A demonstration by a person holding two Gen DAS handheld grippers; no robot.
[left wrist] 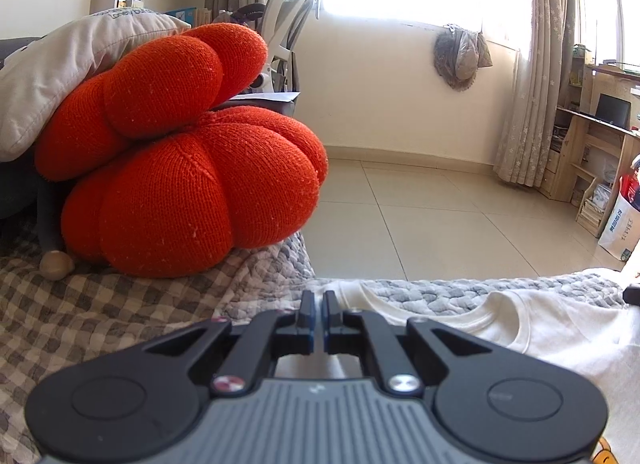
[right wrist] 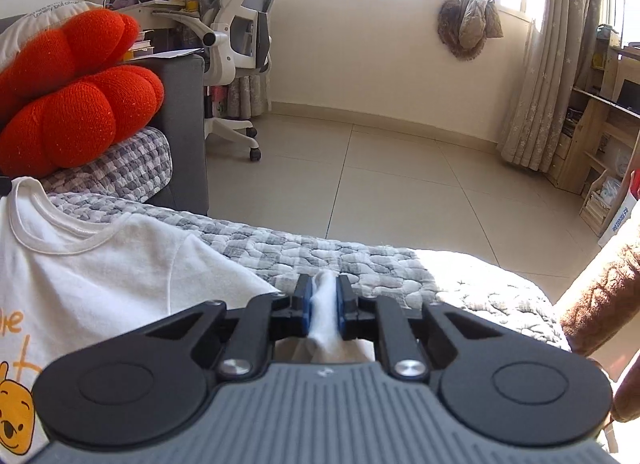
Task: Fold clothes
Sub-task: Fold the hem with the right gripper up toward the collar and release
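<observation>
Grey quilted sofa seat (right wrist: 304,252) covered by a checked blanket (left wrist: 100,324) toward the left. Lying spread on the quilted cover, a white T-shirt (right wrist: 120,264) with orange print and a yellow bear, collar toward the seat's front edge. Resting on the blanket, a red-orange knitted cushion (left wrist: 192,191), with a pale pillow (left wrist: 60,75) leaning behind it. Beyond the seat edge, beige tiled floor (right wrist: 400,183).

Left tool (left wrist: 319,298) — black linkage arms, round black pivot discs, a ribbed grey housing, blue-edged fingers, one reddish screw and one silver. Right tool (right wrist: 324,284) matches, with blue pads (right wrist: 306,306) — both screws silver — and a fuzzy brown sleeve (right wrist: 600,296) alongside.
</observation>
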